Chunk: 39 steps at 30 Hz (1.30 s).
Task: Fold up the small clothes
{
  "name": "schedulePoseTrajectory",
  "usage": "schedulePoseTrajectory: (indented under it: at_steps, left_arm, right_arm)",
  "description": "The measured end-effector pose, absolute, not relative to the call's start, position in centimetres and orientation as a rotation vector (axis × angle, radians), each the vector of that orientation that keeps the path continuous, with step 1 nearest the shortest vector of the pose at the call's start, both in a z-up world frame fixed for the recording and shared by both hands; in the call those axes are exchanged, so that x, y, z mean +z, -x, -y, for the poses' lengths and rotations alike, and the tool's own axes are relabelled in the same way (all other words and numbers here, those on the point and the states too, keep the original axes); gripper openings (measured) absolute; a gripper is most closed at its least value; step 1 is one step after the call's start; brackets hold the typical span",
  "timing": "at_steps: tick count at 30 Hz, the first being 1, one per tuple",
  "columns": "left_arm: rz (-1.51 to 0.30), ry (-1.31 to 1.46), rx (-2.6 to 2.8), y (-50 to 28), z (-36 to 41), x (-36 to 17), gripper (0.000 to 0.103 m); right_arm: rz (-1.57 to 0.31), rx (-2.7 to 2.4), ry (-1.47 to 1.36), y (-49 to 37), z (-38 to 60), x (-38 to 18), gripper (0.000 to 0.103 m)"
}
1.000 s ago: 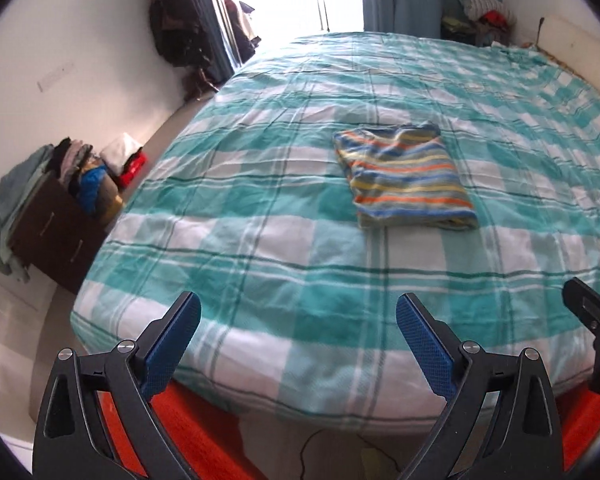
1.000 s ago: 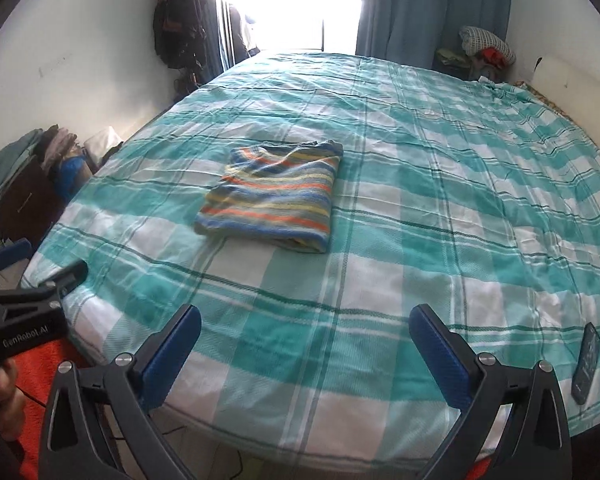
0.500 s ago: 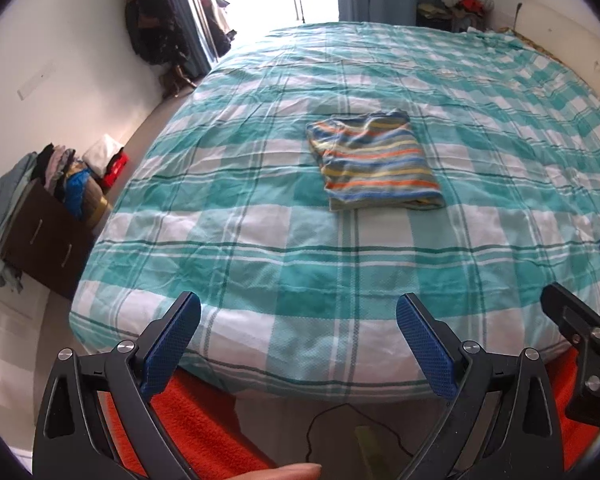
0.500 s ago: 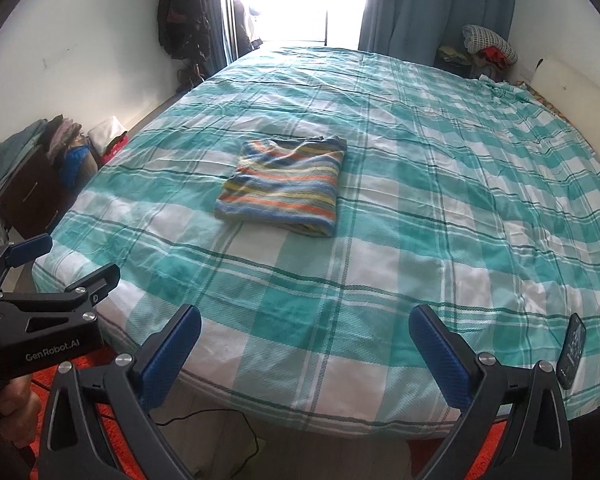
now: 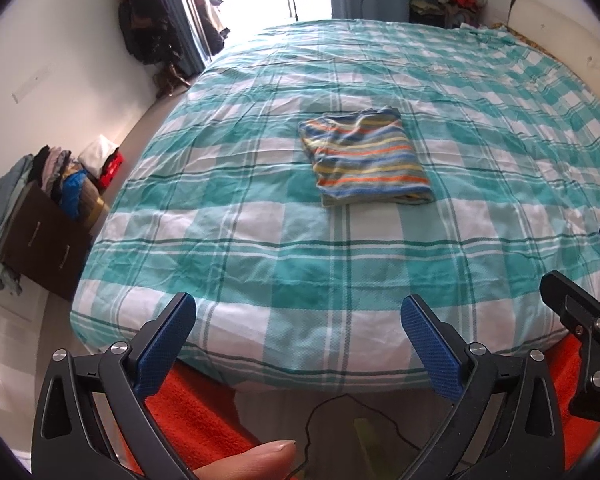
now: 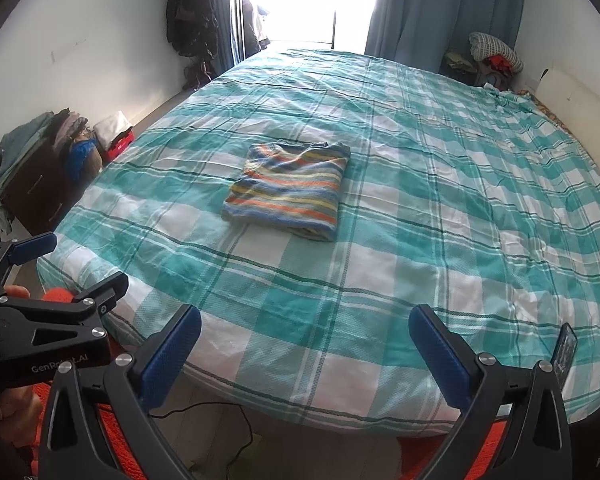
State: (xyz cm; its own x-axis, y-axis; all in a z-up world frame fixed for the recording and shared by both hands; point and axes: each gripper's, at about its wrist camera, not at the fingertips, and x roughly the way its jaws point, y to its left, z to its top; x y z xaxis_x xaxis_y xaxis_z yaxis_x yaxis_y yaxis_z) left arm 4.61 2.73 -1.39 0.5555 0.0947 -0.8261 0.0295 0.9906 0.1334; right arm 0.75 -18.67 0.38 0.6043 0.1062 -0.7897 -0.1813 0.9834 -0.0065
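A striped garment [image 5: 366, 156] [image 6: 290, 190] in blue, orange and yellow lies folded into a neat rectangle near the middle of the bed [image 5: 260, 248] [image 6: 440, 216], which has a teal and white checked cover. My left gripper [image 5: 298, 338] hangs open off the bed's near edge, well short of the garment, with nothing between its blue pads. My right gripper [image 6: 304, 344] is open too, also back past the near edge and holding nothing. Each gripper shows at the side of the other's view.
A dark phone [image 6: 564, 350] lies at the bed's near right corner. A brown drawer unit [image 5: 40, 240] piled with clothes stands left of the bed. An orange rug [image 5: 188, 408] and a black cable [image 5: 324, 412] lie on the floor below. Curtains and bags stand at the far wall.
Both grippers have drawn back from the bed, so more of its near edge and the floor shows. The folded garment has not moved. A fingertip has come into the left view's bottom.
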Motion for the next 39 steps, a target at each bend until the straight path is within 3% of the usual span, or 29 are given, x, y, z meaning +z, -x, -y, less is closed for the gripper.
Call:
schedulePoseTrajectory:
  at_steps: [39]
  left_arm:
    - [-0.941, -0.114, 0.082, -4.4, -3.1, 0.4, 0.103]
  right_arm:
    - [-0.929, 0.222, -0.009, -1.9, 19.8, 1.2, 0.103]
